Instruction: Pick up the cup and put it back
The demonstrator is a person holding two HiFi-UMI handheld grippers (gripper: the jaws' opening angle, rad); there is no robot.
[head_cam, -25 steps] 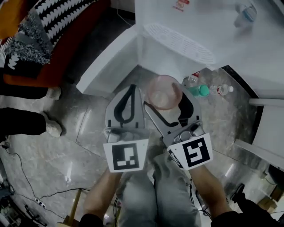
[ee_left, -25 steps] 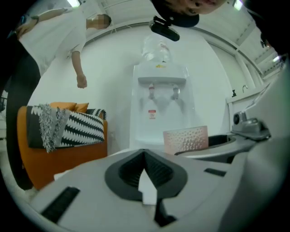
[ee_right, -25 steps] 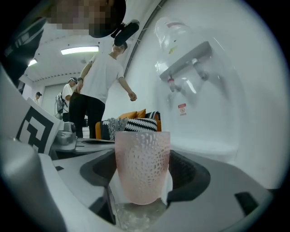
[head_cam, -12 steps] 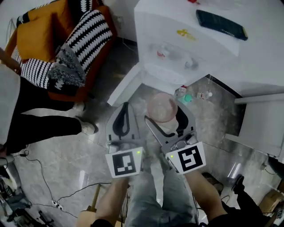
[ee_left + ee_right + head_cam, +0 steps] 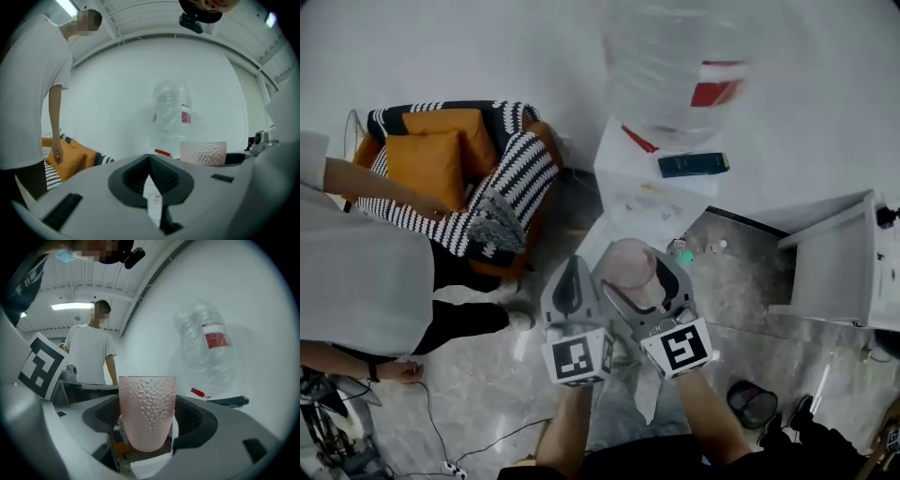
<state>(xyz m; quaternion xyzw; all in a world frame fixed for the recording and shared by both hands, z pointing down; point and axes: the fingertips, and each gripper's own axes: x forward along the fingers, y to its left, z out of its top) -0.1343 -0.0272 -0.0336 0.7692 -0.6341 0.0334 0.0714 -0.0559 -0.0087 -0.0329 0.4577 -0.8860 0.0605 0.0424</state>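
- Right gripper view: right gripper (image 5: 149, 423) clamped on cup (image 5: 146, 408). Cup is pink, dimpled and upright, with its rim above the jaws.
- Head view: cup is up in the air over the floor, not resting on anything.
- Left gripper (image 5: 150, 176): jaws closed, nothing in them. It sits just left of the right one.
- Ahead of both: big water bottle (image 5: 206, 348) on a white stand (image 5: 642, 202), with a dark flat item (image 5: 693, 165) on the stand top.
- Further left: striped chair (image 5: 502, 202) with orange cushions (image 5: 431, 155), person (image 5: 91, 357) standing.
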